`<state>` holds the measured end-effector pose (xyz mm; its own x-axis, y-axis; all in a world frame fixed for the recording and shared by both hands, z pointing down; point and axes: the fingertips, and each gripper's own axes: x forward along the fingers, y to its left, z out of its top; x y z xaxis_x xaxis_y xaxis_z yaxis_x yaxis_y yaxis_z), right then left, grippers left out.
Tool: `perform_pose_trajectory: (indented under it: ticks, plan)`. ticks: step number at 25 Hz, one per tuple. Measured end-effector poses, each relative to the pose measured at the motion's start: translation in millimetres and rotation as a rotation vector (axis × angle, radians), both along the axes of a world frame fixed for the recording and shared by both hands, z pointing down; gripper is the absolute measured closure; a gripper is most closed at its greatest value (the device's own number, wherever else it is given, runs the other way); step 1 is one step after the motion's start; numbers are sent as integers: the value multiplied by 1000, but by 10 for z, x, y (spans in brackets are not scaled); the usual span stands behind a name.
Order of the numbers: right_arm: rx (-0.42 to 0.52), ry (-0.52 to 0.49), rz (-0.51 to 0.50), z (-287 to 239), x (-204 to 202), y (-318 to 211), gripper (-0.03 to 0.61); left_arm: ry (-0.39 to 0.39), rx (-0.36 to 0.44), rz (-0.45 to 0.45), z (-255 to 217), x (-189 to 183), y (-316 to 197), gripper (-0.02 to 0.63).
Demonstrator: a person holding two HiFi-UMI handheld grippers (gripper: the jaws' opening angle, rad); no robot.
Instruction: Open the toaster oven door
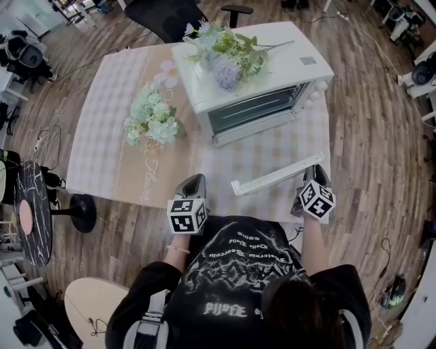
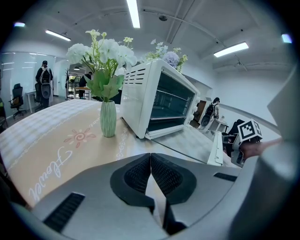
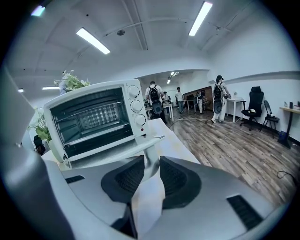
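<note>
The white toaster oven [image 1: 289, 58] stands at the far right of the table [image 1: 102, 136]. Its glass door [image 1: 272, 151] lies folded down flat, and the white handle bar [image 1: 276, 176] points toward me. My right gripper [image 1: 314, 172] is at the bar's right end. In the right gripper view the handle's end piece [image 3: 151, 149] fills the gap between the pads of the right gripper [image 3: 151, 169], in front of the oven [image 3: 89, 122]. My left gripper [image 1: 194, 181] hovers at the table's near edge with nothing in it. The left gripper [image 2: 150, 159] has its pads together.
A green vase of pale flowers [image 1: 151, 117] stands mid-table, left of the oven. Another bunch of flowers [image 1: 228, 54] lies on the oven top. A black office chair [image 1: 167, 17] is behind the table and a round black side table [image 1: 34, 211] at my left. People stand far off.
</note>
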<state>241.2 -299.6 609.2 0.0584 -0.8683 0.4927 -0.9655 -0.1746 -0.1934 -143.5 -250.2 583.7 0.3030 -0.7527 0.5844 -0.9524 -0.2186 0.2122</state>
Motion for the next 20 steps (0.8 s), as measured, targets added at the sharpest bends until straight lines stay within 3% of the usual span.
perform_pose_trajectory:
  ticks: [8, 13, 20]
  plan:
    - [16, -14, 16, 29, -24, 73, 474, 0, 12, -4, -19, -24, 1, 594]
    - [-52, 30, -48, 161, -130, 156, 492, 0, 14, 2, -36, -17, 4, 594]
    - [-100, 19, -83, 312, -238, 261, 508, -6, 17, 20, -45, 9, 47, 594]
